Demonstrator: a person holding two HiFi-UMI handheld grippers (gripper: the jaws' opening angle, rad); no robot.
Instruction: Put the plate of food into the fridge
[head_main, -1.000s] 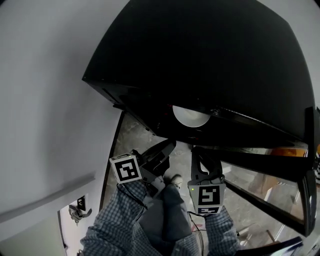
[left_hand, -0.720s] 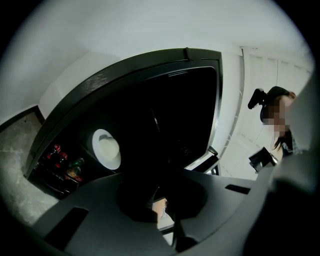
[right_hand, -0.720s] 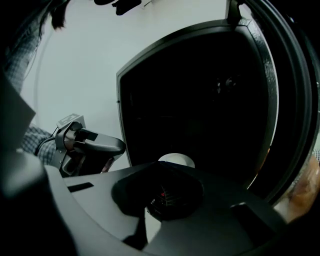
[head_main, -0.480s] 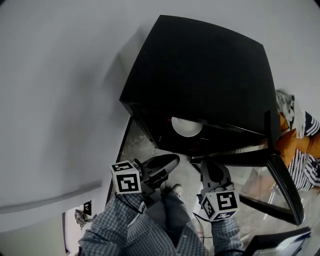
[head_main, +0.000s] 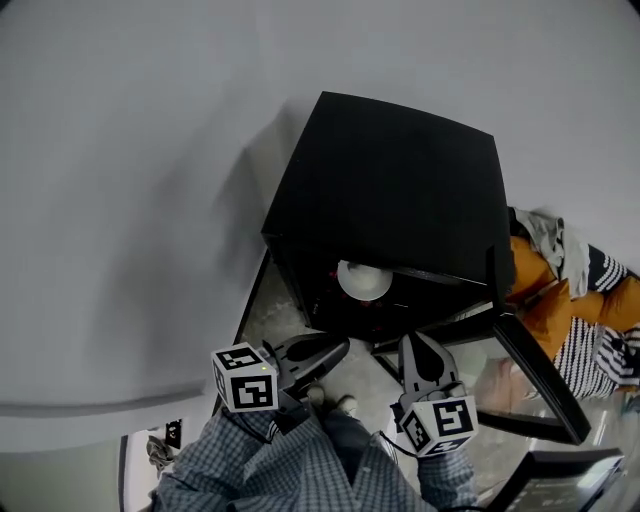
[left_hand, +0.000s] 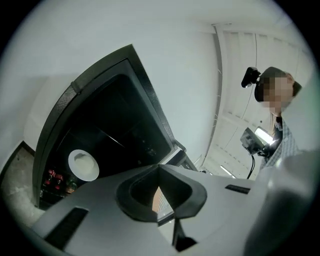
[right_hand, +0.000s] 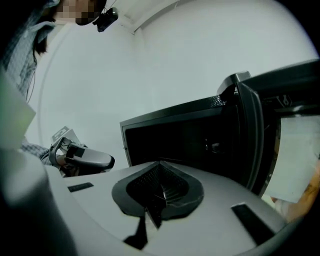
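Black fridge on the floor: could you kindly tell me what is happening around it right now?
A person in a checked shirt stands over the small black fridge, holding a grey tool in each hand. The fridge's door stands open to the right, and a round white plate sits inside. The left tool and the right tool are both shut, hold nothing, and hover in front of the opening, clear of the plate.

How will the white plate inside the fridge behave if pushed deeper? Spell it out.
The plate looks rigid and flat, so it would probably slide, not bend. It appears ceramic, so likely breakable if it drops. The pale food on it could shift.
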